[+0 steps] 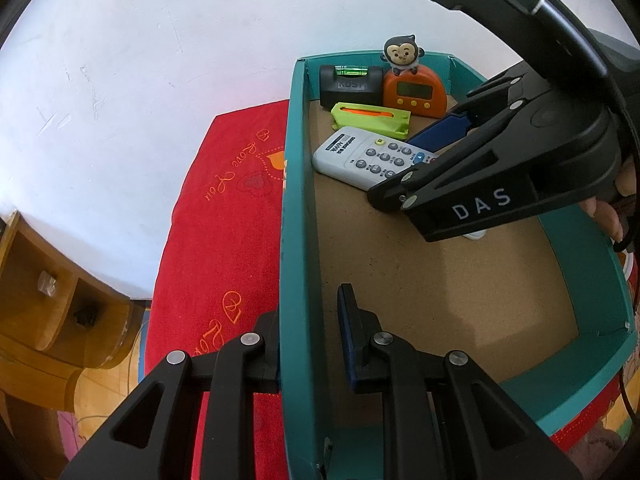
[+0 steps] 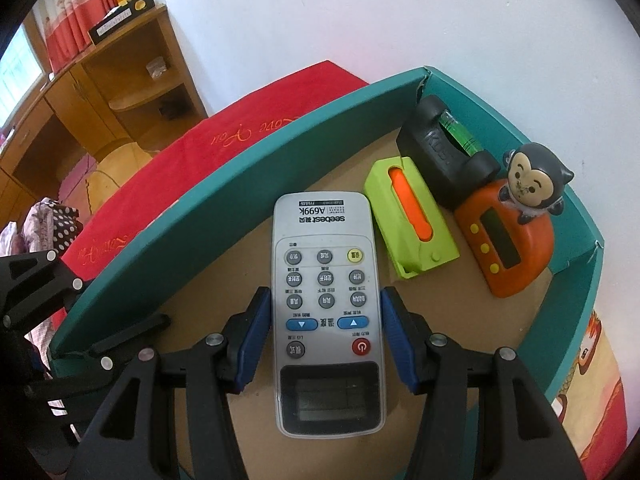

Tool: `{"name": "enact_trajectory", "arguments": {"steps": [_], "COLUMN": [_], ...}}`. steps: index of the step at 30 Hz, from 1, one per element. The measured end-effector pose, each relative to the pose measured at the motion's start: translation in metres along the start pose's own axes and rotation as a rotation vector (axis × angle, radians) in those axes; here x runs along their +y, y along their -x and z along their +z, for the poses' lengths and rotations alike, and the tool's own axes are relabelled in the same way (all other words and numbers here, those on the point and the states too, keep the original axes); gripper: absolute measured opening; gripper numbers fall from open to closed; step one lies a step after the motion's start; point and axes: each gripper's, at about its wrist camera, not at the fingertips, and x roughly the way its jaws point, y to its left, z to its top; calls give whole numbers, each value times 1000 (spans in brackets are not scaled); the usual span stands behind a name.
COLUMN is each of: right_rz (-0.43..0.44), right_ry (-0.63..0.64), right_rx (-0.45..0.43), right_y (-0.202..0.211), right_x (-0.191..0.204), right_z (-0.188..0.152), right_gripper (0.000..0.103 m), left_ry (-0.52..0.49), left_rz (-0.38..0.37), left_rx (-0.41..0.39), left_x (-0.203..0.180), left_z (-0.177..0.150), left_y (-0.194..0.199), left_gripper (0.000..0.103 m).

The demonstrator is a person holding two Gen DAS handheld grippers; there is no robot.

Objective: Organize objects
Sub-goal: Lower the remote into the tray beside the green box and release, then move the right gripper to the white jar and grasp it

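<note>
A grey remote control (image 2: pixel 326 248) lies lengthwise between the blue pads of my right gripper (image 2: pixel 326 338), which is shut on its sides. The remote is low over the brown floor of the teal box (image 2: pixel 248 148). In the left wrist view the remote (image 1: pixel 360 152) shows under the right gripper (image 1: pixel 424 156). My left gripper (image 1: pixel 308 336) is shut on the box's left wall (image 1: pixel 296 208), one finger outside and one inside. The left gripper (image 2: pixel 52 280) also appears at the left edge of the right wrist view.
At the box's far end stand a black spirit level (image 2: pixel 444 152), a green case with an orange slot (image 2: pixel 412 224) and an orange timer (image 2: pixel 504 244) topped by a monkey figure. The box sits on a red cloth (image 1: pixel 224 208). A wooden shelf (image 2: pixel 132 72) stands by the white wall.
</note>
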Motion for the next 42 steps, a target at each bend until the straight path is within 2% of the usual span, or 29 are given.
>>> {"name": "enact_trajectory", "arguments": {"steps": [7,13,20,31,38,42], "right_rz": [49,105,73,-16,-33,7], "right_ry": [-37,-109,-139,-246,-295,-320], "right_rx": [-14,-73,-88,-54,-34,-53], "right_y": [9,48,97,164,152,133], "right_x": [-10,-29,-34,-54,-44,-38], "right_z": [-2,-15,-50,-134,-185,-198], "right_gripper": [56,58,58,58,58,58], "left_ry": [-3,-5,-6,-4,-12,-15], "left_rz": [1,1,-2,-8,-8,-5], "left_rx": [-2,-5,-13,-23,-22,-20], "left_x": [-1,0,0,-1,-2,-2], "left_z": [1,0,-2,2,2,3], "left_y": [0,0,3,0,1,0], "left_gripper": [20,20,20,20,20,20]}}
